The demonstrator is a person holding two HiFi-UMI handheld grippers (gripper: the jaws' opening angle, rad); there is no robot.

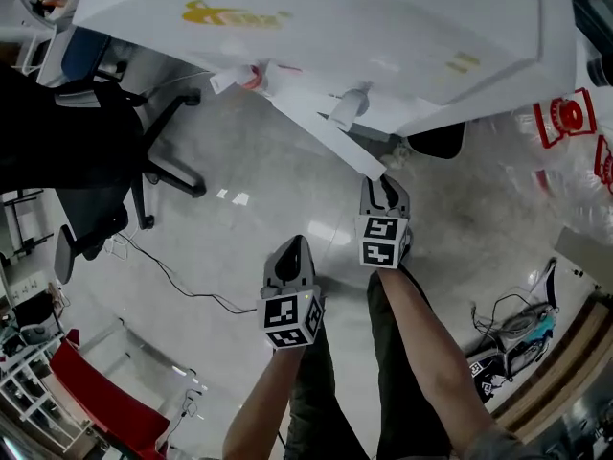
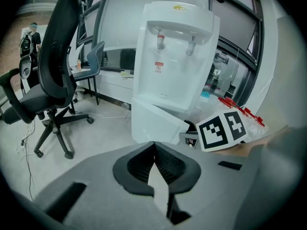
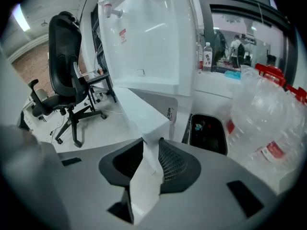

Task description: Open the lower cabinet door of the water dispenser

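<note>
So the white water dispenser (image 1: 383, 27) fills the top of your head view, and its lower cabinet door (image 1: 330, 132) is already swung partway out from the body, angling across the floor toward you. Your right gripper (image 3: 151, 143) has its jaws pinching the free edge of that door. Your left gripper (image 2: 154, 145) hangs just beside it, off the door, jaws pressed together on nothing.

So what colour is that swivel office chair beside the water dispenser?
The swivel office chair is black all over; the left gripper view shows it best.
</note>
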